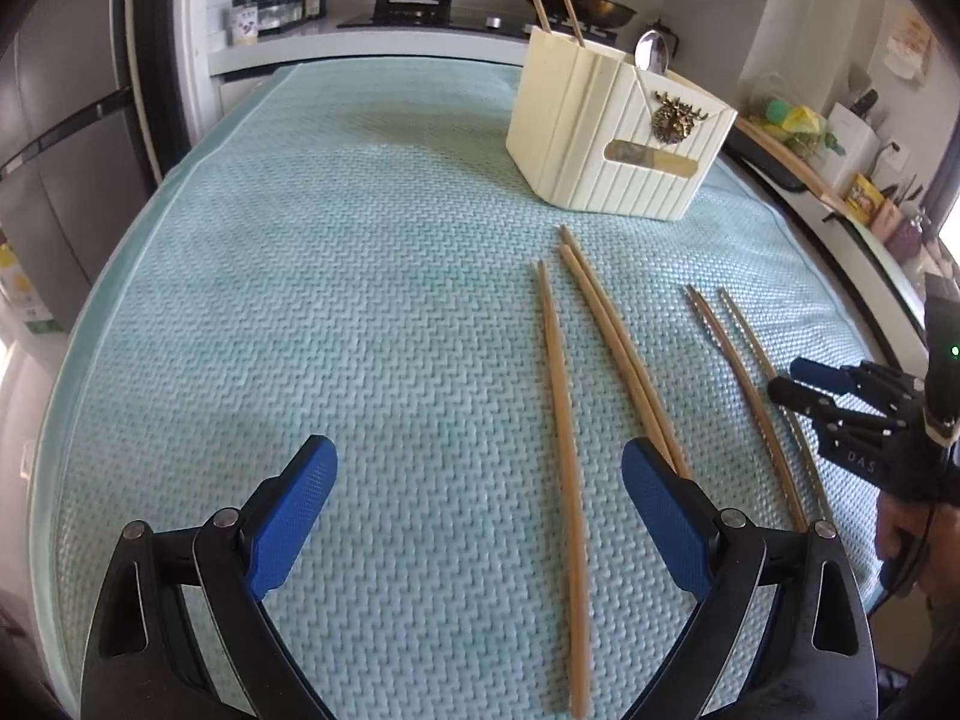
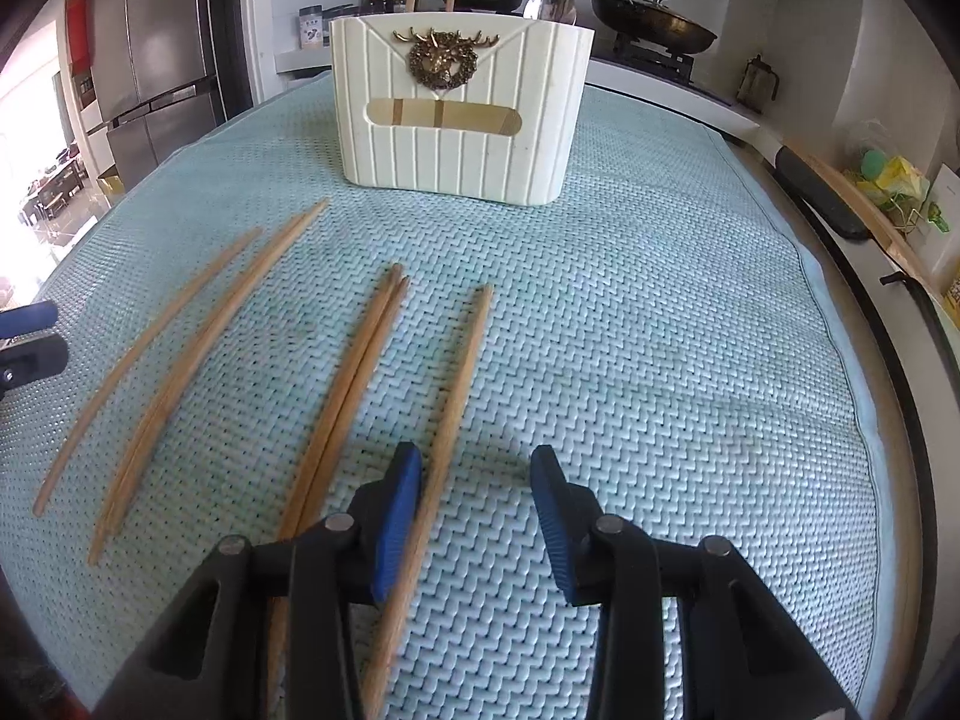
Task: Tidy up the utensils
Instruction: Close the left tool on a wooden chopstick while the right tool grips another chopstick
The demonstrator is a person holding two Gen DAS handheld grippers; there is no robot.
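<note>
Here, chopsticks [image 2: 447, 420] lie loose on the teal mat [image 2: 660, 330], long axes near-to-far, tips toward the holder [image 2: 459, 108] | left gripper [image 1: 480, 462] apart, empty | right gripper [image 2: 477, 468] apart, one stick between its jaws, perhaps touching | stove pots behind; left view alone shows metal-looking sticks [image 1: 744, 384].

Bright daylight, blown-out glare at far left of right wrist view; soft shadows on mat [image 2: 660, 312]; heavy fisheye warp, dark vignette corners.
</note>
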